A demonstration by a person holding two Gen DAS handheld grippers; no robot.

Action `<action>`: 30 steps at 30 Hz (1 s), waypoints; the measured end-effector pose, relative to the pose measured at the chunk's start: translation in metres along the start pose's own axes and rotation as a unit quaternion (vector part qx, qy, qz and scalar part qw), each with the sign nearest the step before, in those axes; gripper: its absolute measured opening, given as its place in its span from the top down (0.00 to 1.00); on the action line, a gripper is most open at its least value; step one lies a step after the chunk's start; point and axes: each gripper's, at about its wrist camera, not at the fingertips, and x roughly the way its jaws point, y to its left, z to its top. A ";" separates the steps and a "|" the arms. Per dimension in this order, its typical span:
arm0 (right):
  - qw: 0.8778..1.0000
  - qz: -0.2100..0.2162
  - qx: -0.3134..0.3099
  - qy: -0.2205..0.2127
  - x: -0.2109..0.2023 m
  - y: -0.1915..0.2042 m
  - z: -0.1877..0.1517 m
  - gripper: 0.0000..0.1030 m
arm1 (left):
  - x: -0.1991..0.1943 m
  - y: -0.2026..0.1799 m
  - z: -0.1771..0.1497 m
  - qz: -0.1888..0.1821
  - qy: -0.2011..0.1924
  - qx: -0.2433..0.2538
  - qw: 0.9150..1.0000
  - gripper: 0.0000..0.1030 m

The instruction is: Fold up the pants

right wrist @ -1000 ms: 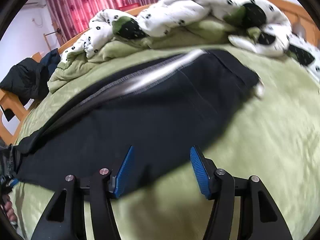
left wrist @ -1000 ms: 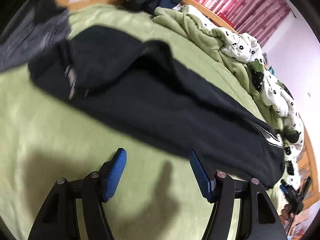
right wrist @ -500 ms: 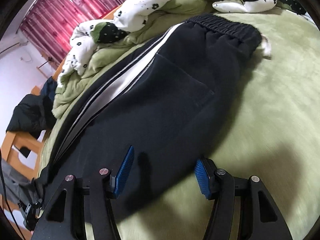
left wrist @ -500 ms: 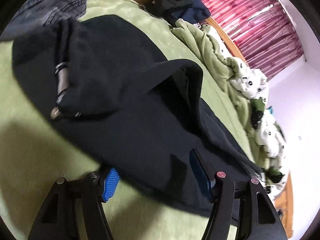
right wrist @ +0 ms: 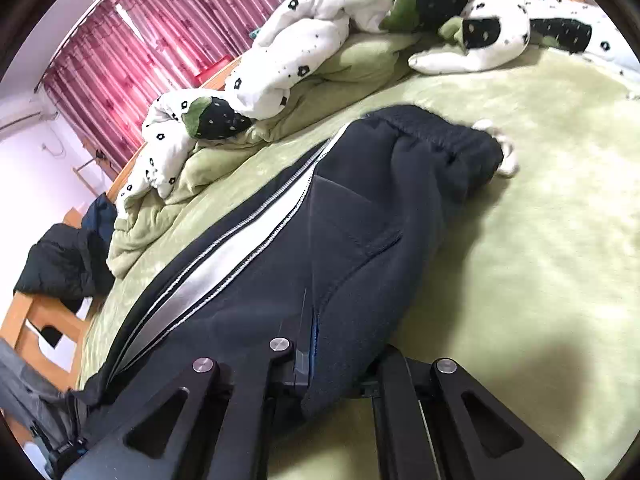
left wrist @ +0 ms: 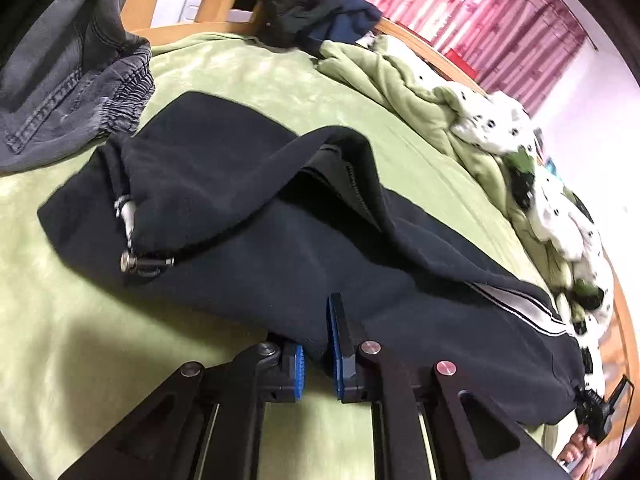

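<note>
Both your grippers just snapped closed onto the pants since half a second back. Your left gripper [left wrist: 318,354] pinches the near edge of the pants [left wrist: 280,248] at 6 o'clock, with the drawstring toggle [left wrist: 146,262] out at 9. Your right gripper [right wrist: 320,354] bites a fold near the pocket. Pants sprawl across the green blanket [right wrist: 540,240]. Further off, jeans [left wrist: 68,80] at 10 and a spotted quilt [right wrist: 320,40] at 12.
</note>
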 end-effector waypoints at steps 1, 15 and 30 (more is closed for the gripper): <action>1.000 -0.009 -0.010 -0.003 -0.015 -0.001 -0.003 0.95 | -0.007 -0.001 -0.007 -0.002 0.003 0.007 1.000 0.90; 0.999 -0.047 -0.011 -0.012 -0.175 -0.097 -0.059 0.95 | -0.068 -0.003 -0.108 -0.019 0.073 0.085 0.993 0.88; 0.996 -0.074 0.038 -0.026 -0.198 -0.151 -0.058 0.42 | -0.104 0.016 -0.118 0.040 0.072 0.108 0.991 0.41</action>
